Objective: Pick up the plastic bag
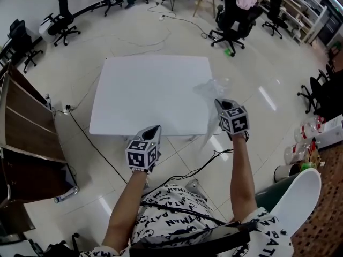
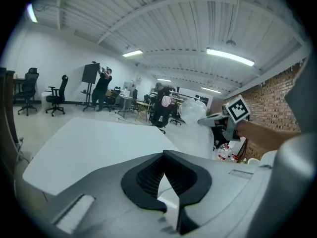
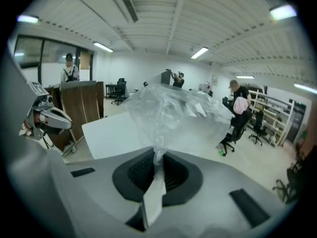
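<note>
Right gripper (image 3: 157,155): jaws clamped on a gathered neck of the plastic bag (image 3: 168,108). The film is seen pinched between the pads, with the rest billowing ahead.

Left gripper (image 2: 164,155): jaws together, nothing held, kept at the 6 o'clock edge of the white table (image 1: 150,90).

The bag is held at the table's 3 o'clock edge, a tail hanging below it. Whether it brushes the edge cannot be told. Pick-up is judged nearly done.

Handling: the clamp should be kept firm, as thin film is likely to slip. The lift is best made slowly and straight up, so that the tail is not snagged on the table corner.

Surroundings, from the table:
- office chair (image 1: 231,20) at 1 o'clock
- wooden cabinet (image 1: 27,133) at 9 o'clock
- bottles (image 1: 305,138) at 4 o'clock
- floor cable (image 1: 96,143) at 7 o'clock

None is judged to be in the way; only the table edge is close
</note>
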Demonstrator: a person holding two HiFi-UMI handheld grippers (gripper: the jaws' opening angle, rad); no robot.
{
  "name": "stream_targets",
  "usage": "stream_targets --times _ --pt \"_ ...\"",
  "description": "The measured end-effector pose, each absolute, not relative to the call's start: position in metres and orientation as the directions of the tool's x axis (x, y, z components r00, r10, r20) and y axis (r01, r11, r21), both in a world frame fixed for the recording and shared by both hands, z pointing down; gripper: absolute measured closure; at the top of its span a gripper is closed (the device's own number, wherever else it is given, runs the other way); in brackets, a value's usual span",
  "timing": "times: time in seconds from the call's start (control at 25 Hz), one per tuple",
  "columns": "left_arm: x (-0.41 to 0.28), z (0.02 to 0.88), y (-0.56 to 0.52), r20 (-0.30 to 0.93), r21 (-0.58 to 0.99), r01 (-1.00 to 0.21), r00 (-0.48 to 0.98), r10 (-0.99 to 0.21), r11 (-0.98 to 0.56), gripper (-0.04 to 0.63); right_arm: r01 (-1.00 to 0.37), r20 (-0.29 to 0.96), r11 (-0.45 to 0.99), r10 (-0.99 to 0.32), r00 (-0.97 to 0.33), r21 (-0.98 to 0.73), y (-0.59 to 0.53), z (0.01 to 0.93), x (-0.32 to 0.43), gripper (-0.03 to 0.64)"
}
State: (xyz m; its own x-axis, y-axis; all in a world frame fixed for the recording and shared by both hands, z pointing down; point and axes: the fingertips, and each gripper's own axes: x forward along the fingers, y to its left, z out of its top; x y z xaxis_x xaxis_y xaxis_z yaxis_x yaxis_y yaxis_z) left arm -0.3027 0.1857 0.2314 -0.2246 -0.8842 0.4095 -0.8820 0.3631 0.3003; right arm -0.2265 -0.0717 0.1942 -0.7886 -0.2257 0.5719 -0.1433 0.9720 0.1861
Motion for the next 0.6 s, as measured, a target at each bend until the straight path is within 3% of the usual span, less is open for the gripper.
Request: stream_targets --times 0.32,0.6 --pt "-0.323 0.248 0.215 0.444 0.335 -0.821 -0.294 -0.846 0.462 0.595 0.208 0.548 0.809 -0.16 -0.821 0.549 -0.053 0.14 -0.353 0.606" --pt "-0.35 0.262 0.246 0.47 0.346 -0.771 -0.352 -0.81 0.535 0.595 0.534 0.745 0.705 0.012 -0.666 0.466 0.021 0.265 -0.43 0.606"
